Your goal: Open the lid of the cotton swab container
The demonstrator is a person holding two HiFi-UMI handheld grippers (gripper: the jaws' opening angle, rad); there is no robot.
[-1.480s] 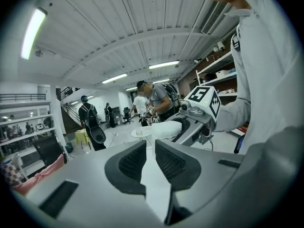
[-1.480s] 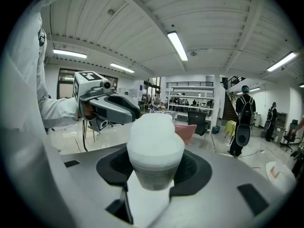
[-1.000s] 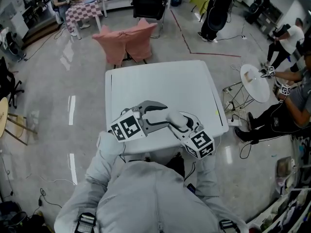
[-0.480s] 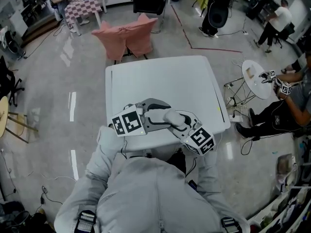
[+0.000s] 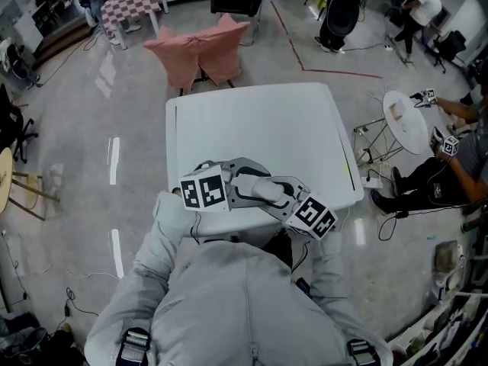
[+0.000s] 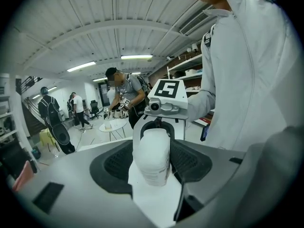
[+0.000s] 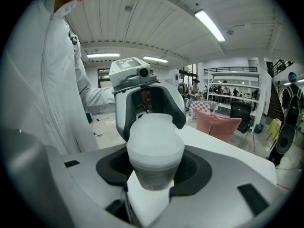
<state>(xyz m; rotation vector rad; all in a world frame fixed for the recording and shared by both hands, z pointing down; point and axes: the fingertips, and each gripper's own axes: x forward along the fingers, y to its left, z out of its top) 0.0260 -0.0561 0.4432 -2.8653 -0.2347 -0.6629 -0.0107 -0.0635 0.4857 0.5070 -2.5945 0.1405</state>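
Note:
The cotton swab container (image 7: 154, 151) is a whitish translucent tub with a rounded lid, standing upright between my two grippers, which face each other. My right gripper (image 7: 153, 167) is shut on its body. My left gripper (image 6: 152, 151) has the cotton swab container (image 6: 151, 156) between its pads; its jaws have just been opening, no gap shows, and I cannot tell whether they still press. In the head view the left gripper (image 5: 238, 175) and the right gripper (image 5: 263, 193) meet over the near edge of the white table (image 5: 259, 120), hiding the container.
A chair draped in pink cloth (image 5: 200, 52) stands beyond the table's far edge. A small round white table (image 5: 404, 124) and seated people are to the right. Cables lie on the floor by the table's right side.
Both grippers have sunk a little and tipped downward over the near table edge, still together around the container.

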